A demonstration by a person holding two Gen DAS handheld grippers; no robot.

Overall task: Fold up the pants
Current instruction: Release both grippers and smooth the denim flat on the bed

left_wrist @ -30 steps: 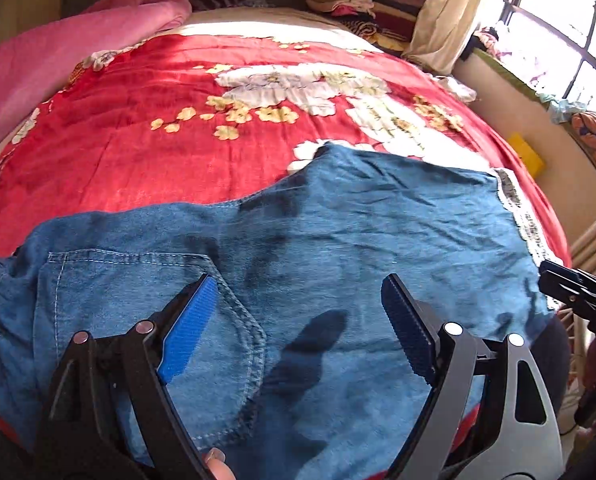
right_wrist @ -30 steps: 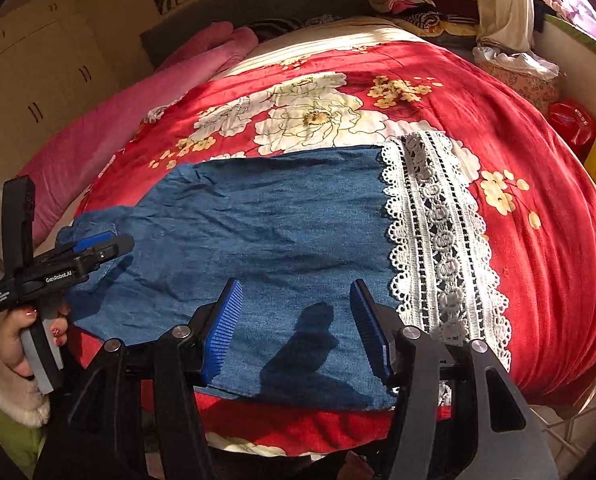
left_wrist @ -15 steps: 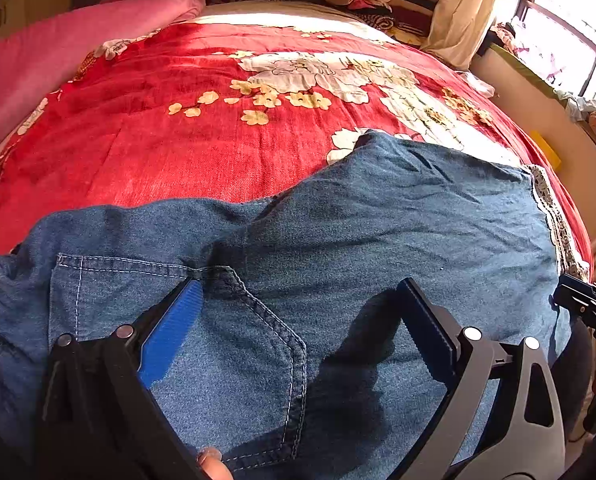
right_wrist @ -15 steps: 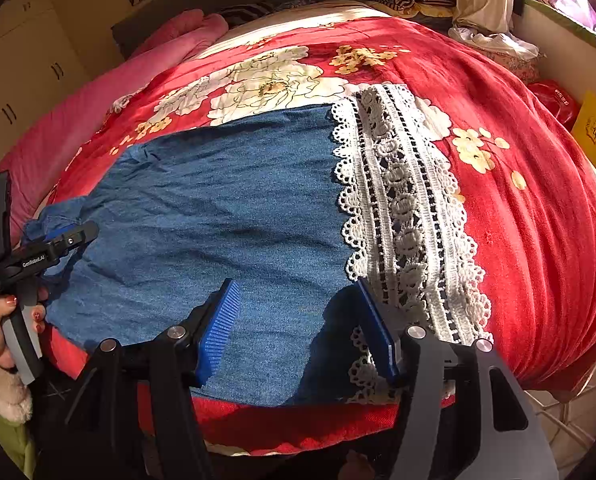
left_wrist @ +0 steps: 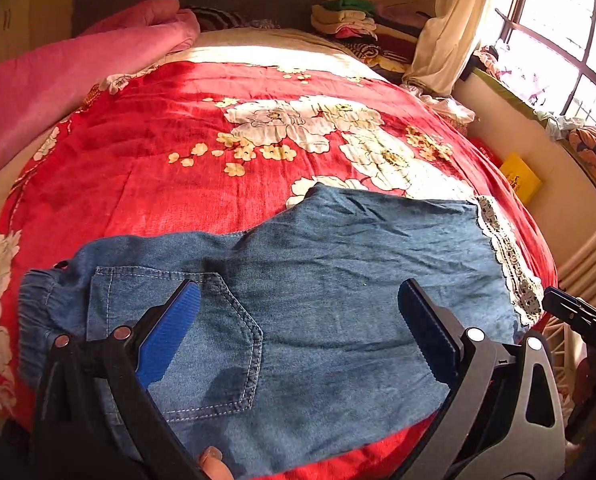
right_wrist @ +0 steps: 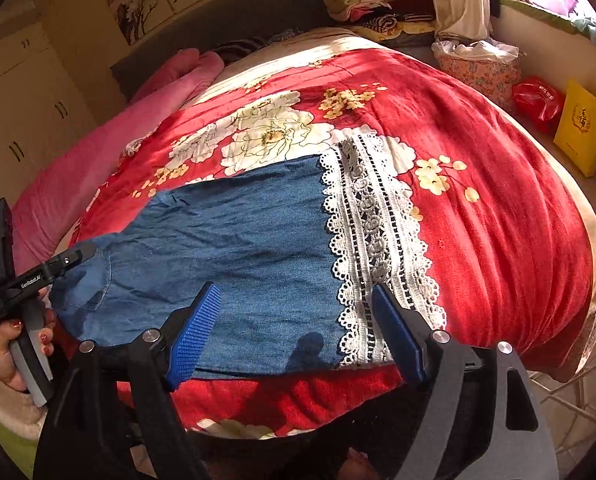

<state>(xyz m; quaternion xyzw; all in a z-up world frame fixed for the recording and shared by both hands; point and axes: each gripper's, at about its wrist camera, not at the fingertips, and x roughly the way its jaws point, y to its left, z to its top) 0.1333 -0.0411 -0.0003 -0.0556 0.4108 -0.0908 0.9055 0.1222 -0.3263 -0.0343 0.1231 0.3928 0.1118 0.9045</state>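
Two claws in view, neither holding anything. Left claw (left_wrist: 298, 320) stands with its jaws spread wide above the seat pocket (left_wrist: 202, 340), nothing between the pads; its jaws have just been opening. Right claw (right_wrist: 298, 336) is likewise parted above the hem end, the jaws having just widened, with only air between them.

Denim pants (left_wrist: 338, 280) lie flat along the near edge of the bed (right_wrist: 498, 200), on the red floral cover, waistband to the left, lace-trimmed hem (right_wrist: 370, 240) to the right. Only one leg width shows, so the lengthwise fold appears done, the legs judged to be stacked. Remaining, by my assessment: folding hem toward waist, once or twice.

Not verifiable: whether the lower leg lies aligned beneath the upper. The near edge of the cloth is partly masked by the claw bodies, and the waistband is bunched and indistinct.
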